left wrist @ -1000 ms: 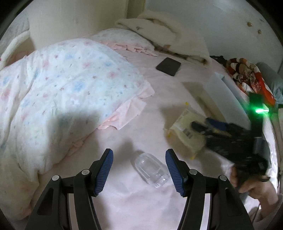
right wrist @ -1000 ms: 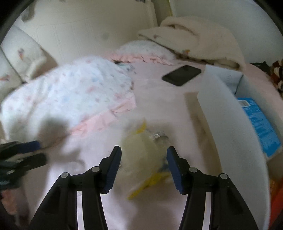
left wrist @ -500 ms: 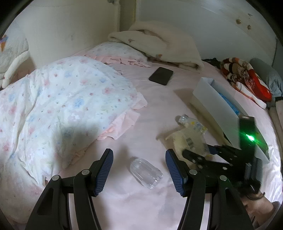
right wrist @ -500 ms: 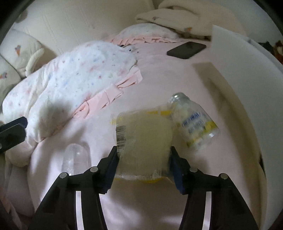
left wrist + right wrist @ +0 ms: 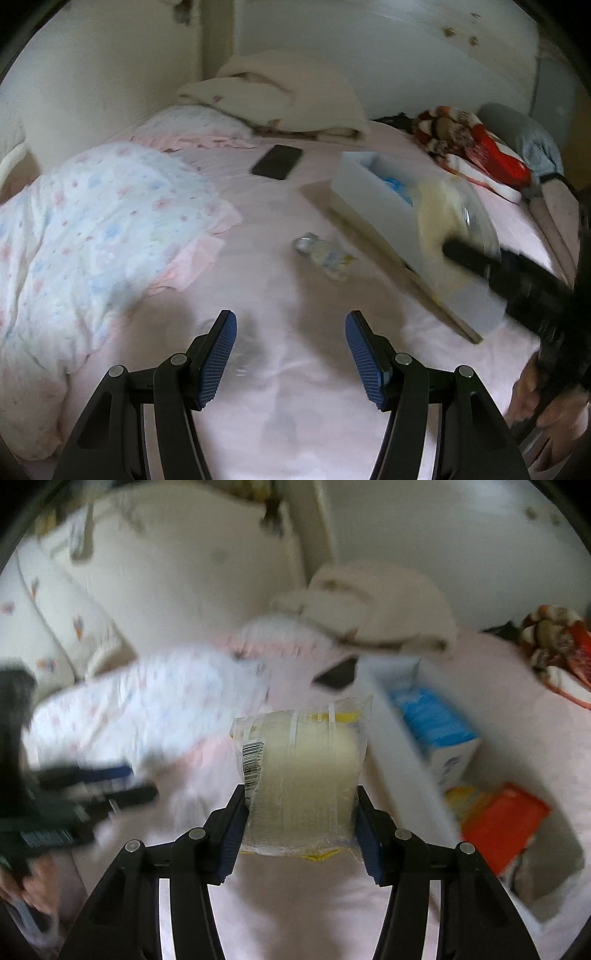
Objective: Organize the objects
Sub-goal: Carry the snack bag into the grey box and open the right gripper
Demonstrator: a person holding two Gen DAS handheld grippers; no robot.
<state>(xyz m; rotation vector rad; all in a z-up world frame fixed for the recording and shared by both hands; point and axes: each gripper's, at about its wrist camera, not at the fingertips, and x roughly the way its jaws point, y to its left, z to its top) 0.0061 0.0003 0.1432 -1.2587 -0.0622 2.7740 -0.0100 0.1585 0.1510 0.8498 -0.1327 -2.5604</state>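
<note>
Covering the bed, a pink sheet (image 5: 280,280) holds a white box (image 5: 373,206); a phone (image 5: 277,167) lies beyond it and a small bottle (image 5: 325,254) beside it. Left gripper (image 5: 291,356) hangs spread and empty; right gripper (image 5: 301,829) clamps a sponge packet (image 5: 301,775).

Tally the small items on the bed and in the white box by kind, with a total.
Plastic-wrapped packets: 1, the wrapped sponge packet held in the right gripper.
Bottles: 1, the small bottle lying on the sheet.
Phones: 1, the black phone.
Cartons in the white box: 2, the blue carton and the orange carton.
Yellow item in the box, blurred: 1.
Total: 6.
</note>
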